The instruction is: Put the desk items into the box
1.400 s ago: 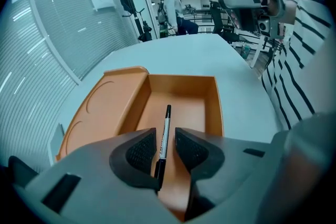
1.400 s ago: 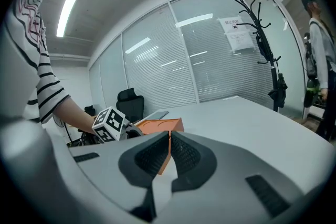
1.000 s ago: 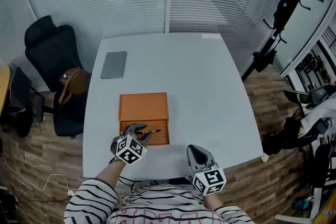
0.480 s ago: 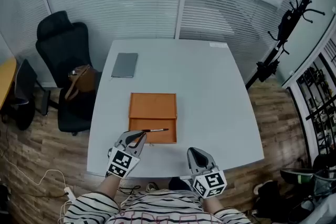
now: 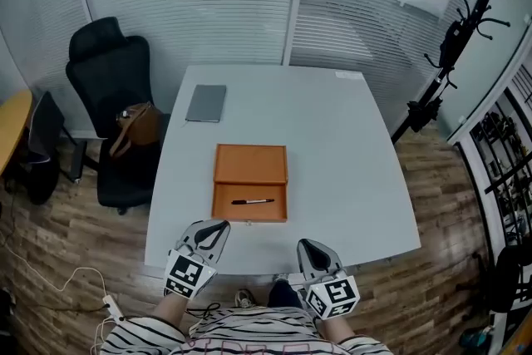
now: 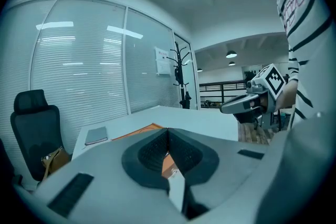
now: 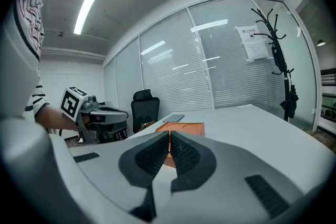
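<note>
An orange box [image 5: 249, 165] lies open on the middle of the grey table [image 5: 349, 145]. A black pen [image 5: 253, 201] rests in its near half. My left gripper [image 5: 219, 227] hovers shut and empty at the table's near edge, just short of the box. My right gripper [image 5: 307, 246] is shut and empty too, off the near edge to the right. In the left gripper view the closed jaws [image 6: 168, 137] point across the box [image 6: 140, 130], with the right gripper [image 6: 245, 105] alongside. The right gripper view shows its closed jaws [image 7: 169, 140] before the box [image 7: 187, 127].
A grey notebook [image 5: 206, 103] lies at the table's far left. A black office chair [image 5: 112, 96] with a brown bag [image 5: 137, 125] stands left of the table. A coat stand [image 5: 449, 37] is at the right, and glass walls with blinds are behind.
The left gripper let go of the pen, which now lies in the box, and drew back toward the near edge. The right gripper stayed put.
</note>
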The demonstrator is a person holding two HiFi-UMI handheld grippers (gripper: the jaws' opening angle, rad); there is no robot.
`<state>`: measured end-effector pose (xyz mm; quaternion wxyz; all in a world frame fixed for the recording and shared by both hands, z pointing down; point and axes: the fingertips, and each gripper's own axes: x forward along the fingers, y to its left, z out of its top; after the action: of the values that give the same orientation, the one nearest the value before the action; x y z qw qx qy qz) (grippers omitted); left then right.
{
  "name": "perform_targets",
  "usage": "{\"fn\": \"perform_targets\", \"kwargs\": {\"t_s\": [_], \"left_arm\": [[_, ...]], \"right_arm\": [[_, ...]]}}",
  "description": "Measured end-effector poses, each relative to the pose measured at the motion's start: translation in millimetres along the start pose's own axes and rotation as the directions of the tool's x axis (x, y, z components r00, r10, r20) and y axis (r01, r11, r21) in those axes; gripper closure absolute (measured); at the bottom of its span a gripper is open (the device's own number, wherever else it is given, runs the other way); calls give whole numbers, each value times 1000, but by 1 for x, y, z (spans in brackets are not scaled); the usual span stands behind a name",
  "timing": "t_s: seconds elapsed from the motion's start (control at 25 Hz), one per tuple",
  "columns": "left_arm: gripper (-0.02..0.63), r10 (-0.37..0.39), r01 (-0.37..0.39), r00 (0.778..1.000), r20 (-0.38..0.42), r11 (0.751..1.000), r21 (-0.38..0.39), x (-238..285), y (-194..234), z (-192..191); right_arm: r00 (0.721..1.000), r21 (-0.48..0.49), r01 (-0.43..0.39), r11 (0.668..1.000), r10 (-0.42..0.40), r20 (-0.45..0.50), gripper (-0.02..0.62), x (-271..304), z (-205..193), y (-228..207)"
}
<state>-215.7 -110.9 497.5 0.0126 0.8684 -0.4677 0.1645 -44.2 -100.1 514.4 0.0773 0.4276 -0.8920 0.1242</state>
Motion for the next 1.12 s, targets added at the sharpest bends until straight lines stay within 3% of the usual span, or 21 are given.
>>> {"fn": "perform_targets", "kwargs": {"t_s": [0.6,1.12], "left_arm": [[584,52,-52,999,10,997,-62,-66,-19,-15],[584,101,-98,995,28,992,-75,-84,-9,-21]], "right_arm": [[1000,-19,-26,999,26,-2,571,-19,-6,36],[999,-42,-40,998,40,-8,571,-12,-4,49]]}}
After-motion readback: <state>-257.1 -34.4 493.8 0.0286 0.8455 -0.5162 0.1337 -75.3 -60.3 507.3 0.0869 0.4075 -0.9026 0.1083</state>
